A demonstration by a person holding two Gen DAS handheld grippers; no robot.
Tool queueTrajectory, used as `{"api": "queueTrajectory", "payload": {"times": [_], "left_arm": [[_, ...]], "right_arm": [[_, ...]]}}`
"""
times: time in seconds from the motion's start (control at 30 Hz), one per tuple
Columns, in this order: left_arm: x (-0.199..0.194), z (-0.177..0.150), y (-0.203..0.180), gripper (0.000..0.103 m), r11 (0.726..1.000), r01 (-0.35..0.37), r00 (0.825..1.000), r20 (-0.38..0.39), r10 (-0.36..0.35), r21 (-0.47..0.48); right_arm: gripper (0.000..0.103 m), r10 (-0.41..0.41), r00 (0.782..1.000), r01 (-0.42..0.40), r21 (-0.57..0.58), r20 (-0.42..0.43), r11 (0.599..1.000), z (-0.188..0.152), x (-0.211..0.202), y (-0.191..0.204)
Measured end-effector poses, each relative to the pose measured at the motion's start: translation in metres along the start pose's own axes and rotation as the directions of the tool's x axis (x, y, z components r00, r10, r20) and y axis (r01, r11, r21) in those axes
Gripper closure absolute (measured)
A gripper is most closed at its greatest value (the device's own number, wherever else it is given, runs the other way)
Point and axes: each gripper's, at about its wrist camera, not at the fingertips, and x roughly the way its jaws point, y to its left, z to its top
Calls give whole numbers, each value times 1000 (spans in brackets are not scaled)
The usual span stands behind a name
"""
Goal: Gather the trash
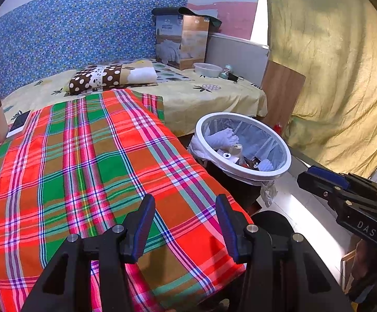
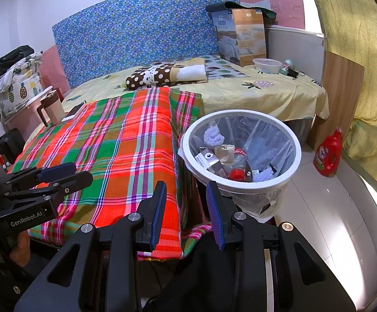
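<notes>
Left wrist view: my left claw (image 1: 185, 227) tilted down over plaid blanket (image 1: 89, 161), jaws apart, holding nothing. Trash bin (image 1: 284, 167) ahead right, beside bed, trash inside.

Right wrist view: my right claw (image 2: 186, 214) tilted down, jaws partly apart, empty, bin (image 2: 296, 161) just ahead.

The trash bin (image 1: 287, 161) is hiding its lower body behind the plaid blanket (image 1: 84, 156); bin contents are overlapping.
</notes>
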Motion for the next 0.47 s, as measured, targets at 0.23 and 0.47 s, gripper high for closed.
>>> {"api": "queueTrajectory", "payload": {"times": [0.23, 0.47], "left_arm": [[-1, -2, -1, 55, 1000, -3, 1000, 7, 3, 4], [1, -1, -1, 55, 1000, -9, 1000, 9, 9, 4]], "right_arm": [[69, 0, 1000, 0, 0, -2, 1000, 0, 0, 1], [69, 0, 1000, 0, 0, -2, 1000, 0, 1, 1]]}}
